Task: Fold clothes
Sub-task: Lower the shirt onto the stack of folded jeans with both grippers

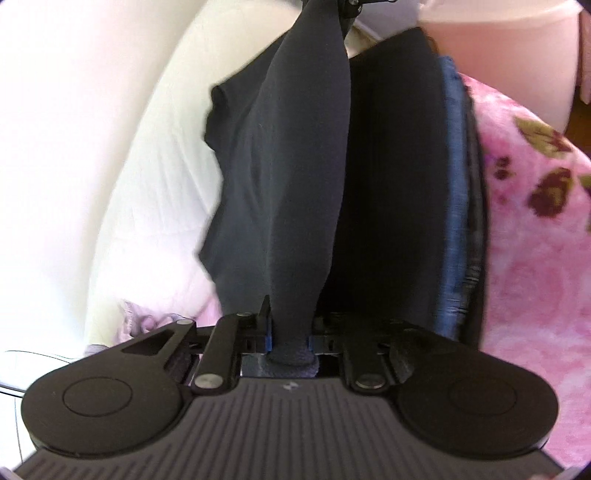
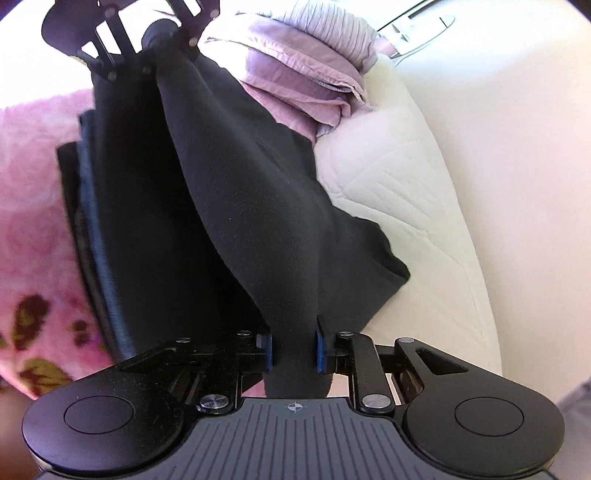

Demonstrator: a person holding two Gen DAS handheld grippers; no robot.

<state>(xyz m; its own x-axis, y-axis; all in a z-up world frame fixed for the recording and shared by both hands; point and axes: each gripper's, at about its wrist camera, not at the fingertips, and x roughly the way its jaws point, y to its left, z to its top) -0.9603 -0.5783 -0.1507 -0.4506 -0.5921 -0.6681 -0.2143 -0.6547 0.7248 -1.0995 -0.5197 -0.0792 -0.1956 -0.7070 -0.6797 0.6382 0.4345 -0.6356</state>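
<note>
A black garment (image 1: pixel 295 166) hangs stretched between my two grippers. In the left wrist view my left gripper (image 1: pixel 290 330) is shut on a bunched end of it, blue pads pressing from both sides. The cloth runs up to my right gripper (image 1: pixel 349 7) at the top edge. In the right wrist view my right gripper (image 2: pixel 294 349) is shut on the other bunched end of the black garment (image 2: pixel 236 184), and my left gripper (image 2: pixel 159 35) holds the far end at the top left. Under the garment lies a stack of folded dark clothes (image 1: pixel 454 192), with a blue denim piece showing.
The folded stack (image 2: pixel 92 229) rests on a pink floral blanket (image 1: pixel 535 240). A white quilted mattress (image 2: pixel 406 206) lies beside it. A pile of folded lilac clothes (image 2: pixel 306 77) sits on the mattress. A pale pink tub (image 1: pixel 498 55) stands beyond the blanket.
</note>
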